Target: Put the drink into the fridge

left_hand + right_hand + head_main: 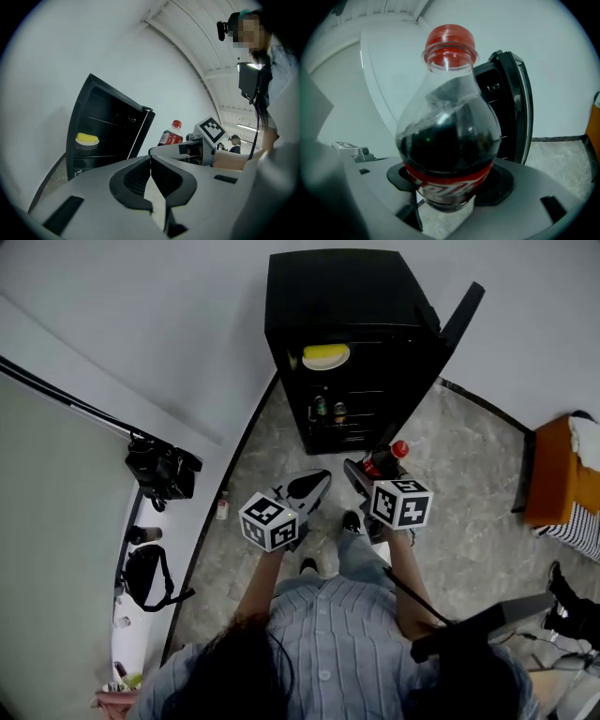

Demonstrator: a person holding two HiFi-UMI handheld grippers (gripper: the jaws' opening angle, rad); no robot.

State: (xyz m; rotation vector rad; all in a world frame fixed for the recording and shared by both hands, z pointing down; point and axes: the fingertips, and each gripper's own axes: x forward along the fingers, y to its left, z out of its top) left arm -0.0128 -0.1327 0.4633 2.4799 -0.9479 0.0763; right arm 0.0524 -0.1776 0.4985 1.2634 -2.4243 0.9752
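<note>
A cola bottle [386,461] with a red cap and red label is held upright in my right gripper [367,471], which is shut on its lower body [449,140]. The black mini fridge [349,343] stands just ahead on the floor, its door [461,320] swung open to the right. Inside, a yellow item on a plate [325,356] sits on the top shelf and two cans [329,410] stand lower down. My left gripper [312,486] hovers beside the right one with nothing in it, its jaws [150,161] closed tip to tip. From the left gripper view the bottle [171,134] shows to the right of the fridge [104,126].
A camera on a tripod [163,471] and a black bag [145,574] stand at the left beyond a dark floor strip. An orange piece of furniture [553,471] is at the right. A small white object [222,508] lies on the floor. The person's shoes [350,521] are under the grippers.
</note>
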